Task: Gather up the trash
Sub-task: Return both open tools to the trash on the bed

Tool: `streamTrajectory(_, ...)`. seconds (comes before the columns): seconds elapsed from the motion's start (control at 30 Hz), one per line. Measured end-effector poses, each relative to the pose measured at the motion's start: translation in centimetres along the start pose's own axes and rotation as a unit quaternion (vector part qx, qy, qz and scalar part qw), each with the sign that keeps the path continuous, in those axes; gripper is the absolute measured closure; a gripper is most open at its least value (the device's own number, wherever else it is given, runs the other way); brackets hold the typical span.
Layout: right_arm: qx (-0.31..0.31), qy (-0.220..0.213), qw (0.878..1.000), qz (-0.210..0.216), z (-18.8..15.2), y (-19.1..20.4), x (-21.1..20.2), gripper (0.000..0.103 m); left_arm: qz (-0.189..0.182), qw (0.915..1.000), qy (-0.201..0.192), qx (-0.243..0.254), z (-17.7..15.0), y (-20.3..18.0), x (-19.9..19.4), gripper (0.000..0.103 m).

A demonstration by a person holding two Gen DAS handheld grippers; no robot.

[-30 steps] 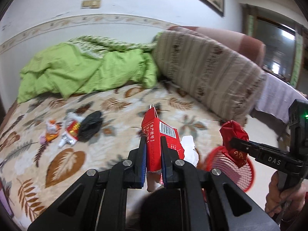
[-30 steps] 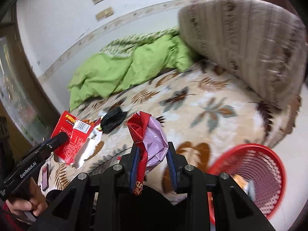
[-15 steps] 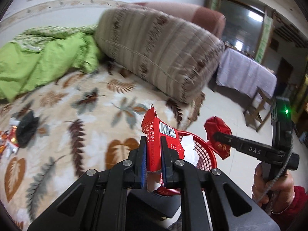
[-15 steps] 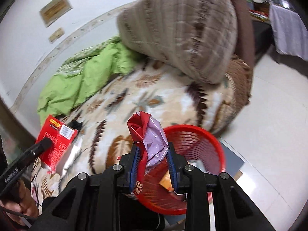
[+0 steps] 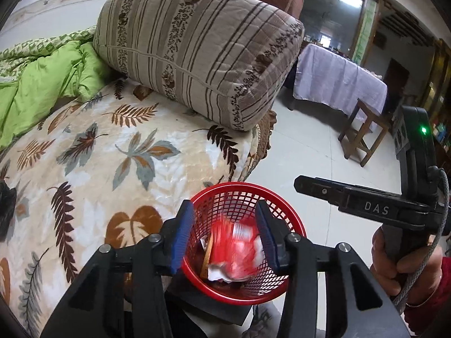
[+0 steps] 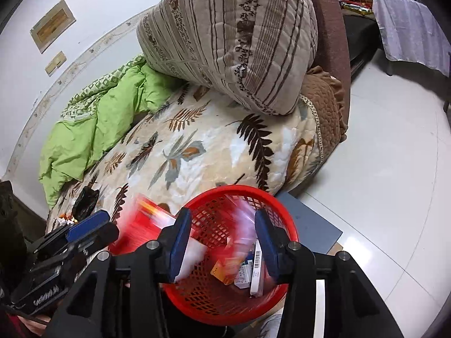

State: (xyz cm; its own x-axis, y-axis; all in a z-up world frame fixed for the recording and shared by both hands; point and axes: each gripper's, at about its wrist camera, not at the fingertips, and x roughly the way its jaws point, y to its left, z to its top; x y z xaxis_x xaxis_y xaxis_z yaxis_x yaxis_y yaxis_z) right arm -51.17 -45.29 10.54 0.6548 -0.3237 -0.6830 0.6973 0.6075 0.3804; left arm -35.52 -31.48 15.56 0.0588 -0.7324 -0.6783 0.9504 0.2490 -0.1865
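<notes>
Both jaws have just been opening, nothing pinched now: red carton and wrapper blur down into the basket directly below; remaining trash lies far along the bed, left gripper nearer than right gripper

Right gripper hanging over red basket, jaws standing apart after just opening, pads pressing nothing. Blurred red-and-purple wrapper dropping between jaws toward basket. Orange packet and white cartons lying in basket below right jaw. Left gripper reaching in left of jaws, blue pads parted; blurred red carton falling just beside them at basket rim. Black bag lying on leaf-print blanket beyond left jaw. Striped cushion and green quilt sitting far ahead of jaws.
</notes>
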Motion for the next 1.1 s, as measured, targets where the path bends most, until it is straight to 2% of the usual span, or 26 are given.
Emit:
streamTrajectory(0.13, -0.001, 0.002, 1.000, 0.006, 0.4, 0.4, 0.3, 0.053, 0.016, 0.9998, -0.009, -0.012, -0.1, 1.1, -1.2, 0.059)
streamTrajectory(0.23, -0.006, 0.002, 1.000, 0.017, 0.5, 1.3, 0.5, 0.053, 0.025, 0.9991, -0.016, -0.031, -0.6, 2.6, -2.8, 0.055)
streamTrajectory(0.3, -0.013, 0.005, 1.000, 0.026, 0.4, 2.4, 0.7, 0.053, 0.044, 0.9979, -0.020, -0.043, -1.0, 3.9, -4.2, 0.053)
streamTrajectory(0.43, -0.040, 0.023, 0.998, 0.053, -0.1, 6.3, 2.0, 0.053, 0.080, 0.9939, -0.039, -0.064, -1.9, 6.9, -7.3, 0.052)
streamTrajectory(0.57, -0.078, 0.038, 0.992, 0.087, -0.7, 11.2, 3.5, 0.053, 0.125, 0.9856, -0.055, -0.099, -3.4, 10.8, -10.8, 0.047)
streamTrajectory(0.8, -0.159, 0.071, 0.975, 0.136, -2.1, 20.3, 6.9, 0.051, 0.181, 0.9640, -0.078, -0.179, -7.0, 18.5, -15.9, 0.046)
streamTrajectory(0.93, -0.181, 0.115, 0.962, 0.170, -2.8, 25.1, 10.0, 0.048, 0.206, 0.9447, -0.092, -0.238, -9.6, 23.3, -18.5, 0.046)
streamTrajectory(1.0, -0.180, 0.129, 0.956, 0.192, -3.0, 27.2, 11.4, 0.045, 0.218, 0.9315, -0.104, -0.272, -10.9, 25.7, -19.9, 0.046)
streamTrajectory(1.07, -0.178, 0.145, 0.951, 0.206, -3.0, 29.3, 13.1, 0.036, 0.227, 0.9217, -0.114, -0.293, -11.9, 27.4, -21.1, 0.046)
streamTrajectory(1.1, -0.173, 0.155, 0.948, 0.217, -3.0, 30.4, 14.2, 0.035, 0.235, 0.9163, -0.118, -0.302, -12.4, 28.2, -21.7, 0.046)
